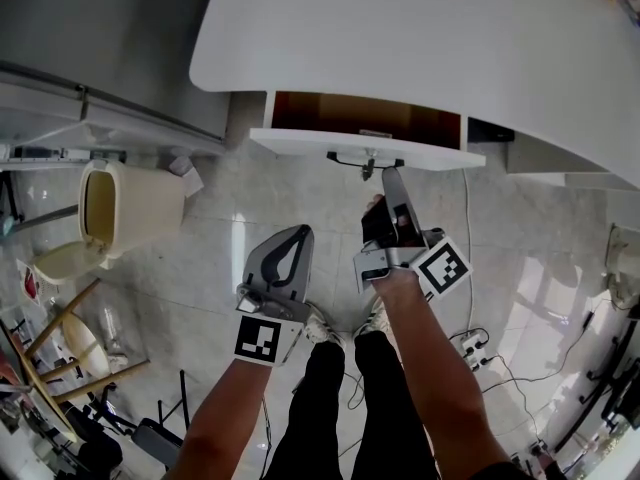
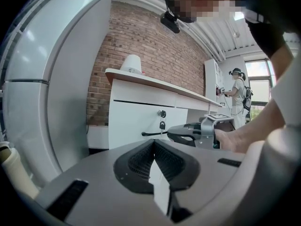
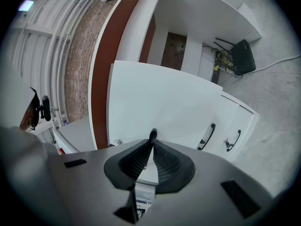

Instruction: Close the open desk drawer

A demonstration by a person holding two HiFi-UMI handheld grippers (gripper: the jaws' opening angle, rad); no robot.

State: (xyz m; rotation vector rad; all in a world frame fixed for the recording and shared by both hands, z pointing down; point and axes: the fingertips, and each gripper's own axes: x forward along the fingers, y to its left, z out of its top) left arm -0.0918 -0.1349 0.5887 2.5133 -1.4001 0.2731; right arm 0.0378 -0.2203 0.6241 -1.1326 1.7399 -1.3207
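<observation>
1. Although the task was to shut it, the desk drawer (image 1: 365, 146) stood pulled out from under the front edge of the white tabletop (image 1: 400, 28), and a brown strip of its inside showed behind the white front panel.
2. Judging from that gap, the closing was at most barely begun. The front panel sat well forward of the desk body.
3. The right gripper (image 1: 389, 176) reached level toward the drawer front. Its jaws were pressed together with nothing between them.
4. Its tips were at the black handle (image 1: 365, 159), just beside the key (image 1: 368, 172) hanging from the lock. Whether they actually touched the handle or the panel could not be told from any view.
5. The left gripper (image 1: 298, 232) was held back over the floor, well apart from the drawer. Its jaws were likewise closed and empty, and it seemed to have no part in the work.
6. What appeared to be left was nearly the whole job. The right gripper would have to push the front panel until the brown strip vanished and the panel sat under the tabletop's front edge.
</observation>
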